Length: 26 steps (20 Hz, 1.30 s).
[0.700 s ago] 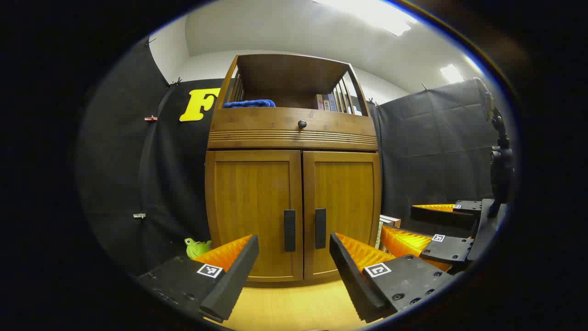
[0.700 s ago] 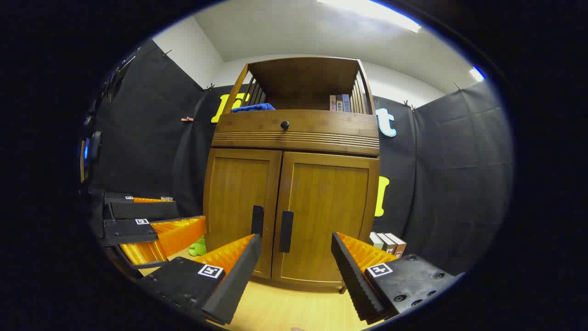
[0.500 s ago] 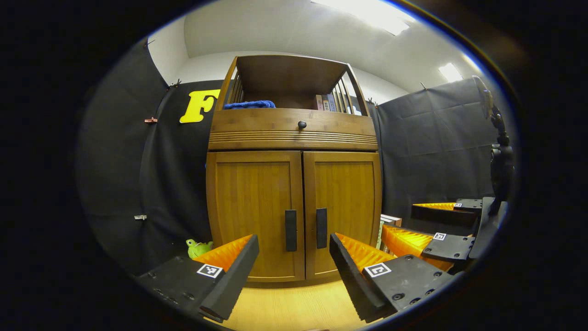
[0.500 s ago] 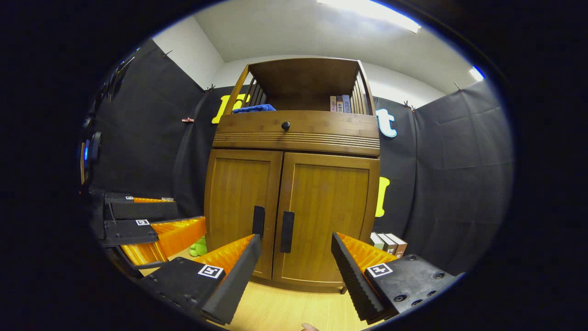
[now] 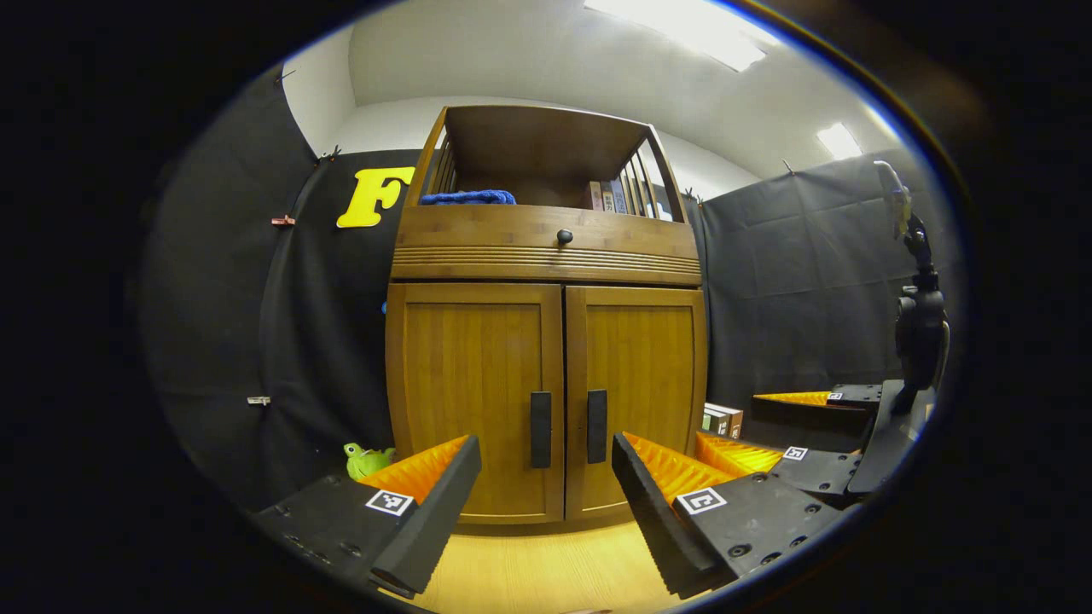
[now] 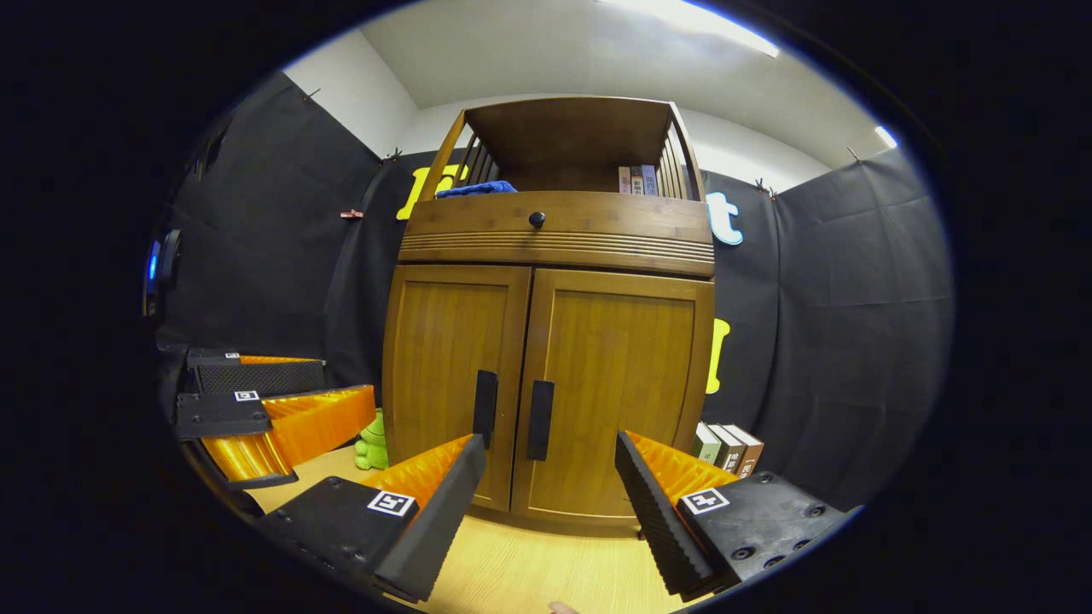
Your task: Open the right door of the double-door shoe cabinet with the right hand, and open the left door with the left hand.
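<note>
The cabinet (image 5: 546,375) stands upright on the wooden floor (image 5: 546,571) against the black cloth wall, its long axis vertical and its front facing both cameras. The left door (image 5: 473,396) and the right door (image 5: 636,388) are both shut, meeting at a seam down the middle. On each door a dark bar handle runs vertically beside that seam: the left handle (image 5: 540,418) and the right handle (image 5: 596,414), low on the doors and close together. Above the doors is a drawer front with a small dark knob (image 5: 564,235), and above that an open shelf holding a blue cloth (image 5: 467,197) and a few books (image 5: 604,196).

The left gripper (image 5: 546,495) has its fingers spread wide, holding nothing and touching nothing; it sits in front of the cabinet, apart from it, with the two handles showing in the gap between the fingers. The right gripper (image 6: 550,499) is likewise wide open and empty, short of the doors, with the right handle (image 6: 539,408) seen between its fingers and the left handle (image 6: 485,408) just above its left finger. In the left gripper view the right gripper (image 5: 768,426) shows off to the right, also spread; in the right gripper view the left gripper (image 6: 273,401) shows off to the left.

A green toy (image 5: 367,459) lies on the floor by the cabinet's left foot, and some boxes (image 6: 727,447) stand by its right side.
</note>
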### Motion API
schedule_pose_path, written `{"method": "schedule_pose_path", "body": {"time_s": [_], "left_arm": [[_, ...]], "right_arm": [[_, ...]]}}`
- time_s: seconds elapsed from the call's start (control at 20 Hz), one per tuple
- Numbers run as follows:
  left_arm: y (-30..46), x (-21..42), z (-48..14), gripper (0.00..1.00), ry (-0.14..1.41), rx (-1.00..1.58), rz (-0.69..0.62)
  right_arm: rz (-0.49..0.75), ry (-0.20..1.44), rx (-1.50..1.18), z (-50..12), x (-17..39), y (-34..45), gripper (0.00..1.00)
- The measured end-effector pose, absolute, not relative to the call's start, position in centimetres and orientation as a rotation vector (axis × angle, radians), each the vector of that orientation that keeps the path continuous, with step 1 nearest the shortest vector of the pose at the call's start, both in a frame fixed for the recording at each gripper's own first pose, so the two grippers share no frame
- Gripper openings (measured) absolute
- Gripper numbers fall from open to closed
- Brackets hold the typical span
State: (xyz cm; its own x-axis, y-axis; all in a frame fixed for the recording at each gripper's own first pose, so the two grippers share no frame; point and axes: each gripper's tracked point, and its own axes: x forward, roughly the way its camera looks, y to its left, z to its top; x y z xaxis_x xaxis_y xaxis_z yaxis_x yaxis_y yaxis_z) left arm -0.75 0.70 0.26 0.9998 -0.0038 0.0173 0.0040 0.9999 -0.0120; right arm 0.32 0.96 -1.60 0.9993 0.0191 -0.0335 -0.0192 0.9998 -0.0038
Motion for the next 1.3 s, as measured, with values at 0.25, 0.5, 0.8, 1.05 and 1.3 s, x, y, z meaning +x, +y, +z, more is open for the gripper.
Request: {"method": "schedule_pose_path", "body": {"time_s": [0.25, 0.5, 0.8, 1.05, 1.3], "left_arm": [[0.6, -0.7, 0.0, 0.96, -0.01, -0.009, -0.012], [1.0, -0.9, 0.3, 0.96, -0.022, -0.024, -0.019], [1.8, -1.1, 0.3, 0.96, -0.023, -0.035, -0.013], [3.5, -1.6, -0.7, 0.96, -0.016, -0.024, -0.013], [5.2, -2.2, -1.5, 0.96, -0.011, -0.007, 0.009]], "right_arm": [[0.02, 0.031, -0.002, -1.5, 0.2, 1.0, 0.96], [0.016, 0.015, 0.008, -1.0, 0.4, 1.0, 0.96], [0.029, 0.007, 0.014, -0.8, 2.3, 2.3, 0.96], [0.012, -0.019, 0.011, -1.3, 5.9, 3.2, 0.96], [0.035, 0.033, 0.066, -3.7, 10.5, 4.9, 0.95]]}}
